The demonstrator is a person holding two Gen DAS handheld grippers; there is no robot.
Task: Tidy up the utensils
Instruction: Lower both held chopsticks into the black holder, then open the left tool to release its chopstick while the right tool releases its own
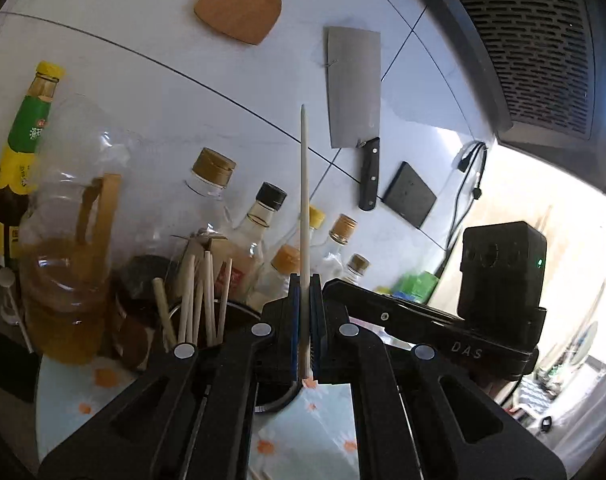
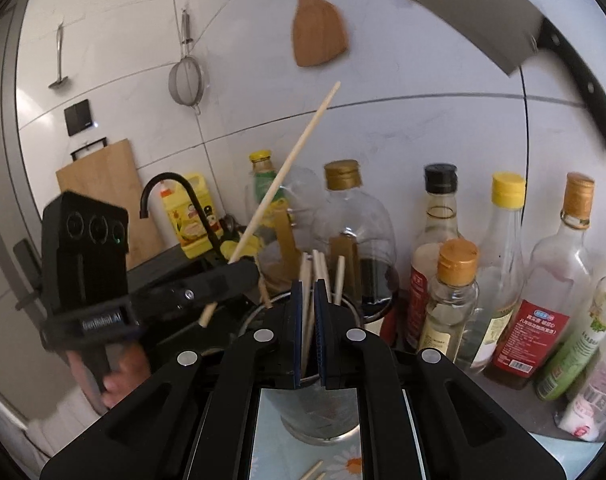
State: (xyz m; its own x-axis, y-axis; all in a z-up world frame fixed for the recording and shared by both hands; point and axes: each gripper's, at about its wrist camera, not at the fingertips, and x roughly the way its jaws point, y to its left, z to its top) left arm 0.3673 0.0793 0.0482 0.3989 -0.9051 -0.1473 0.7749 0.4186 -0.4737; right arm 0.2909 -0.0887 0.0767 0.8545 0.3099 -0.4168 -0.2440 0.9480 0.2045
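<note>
One chopstick (image 2: 285, 168) sits clamped in my left tongs (image 1: 305, 320), its long axis slanting up toward the wooden spatula (image 2: 318, 32) on the wall. Further right, my right tongs (image 2: 309, 332) are pinched shut on another chopstick (image 2: 306, 312), nearly upright over the holder (image 2: 319, 408).

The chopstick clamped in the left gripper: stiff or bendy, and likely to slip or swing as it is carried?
The chopstick looks stiff: it runs straight past the left gripper with no sag. It is thin and smooth-looking, so it may slide or pivot between the pads. In the right wrist view it sits tilted, gripped near one end, so swinging seems plausible.
</note>
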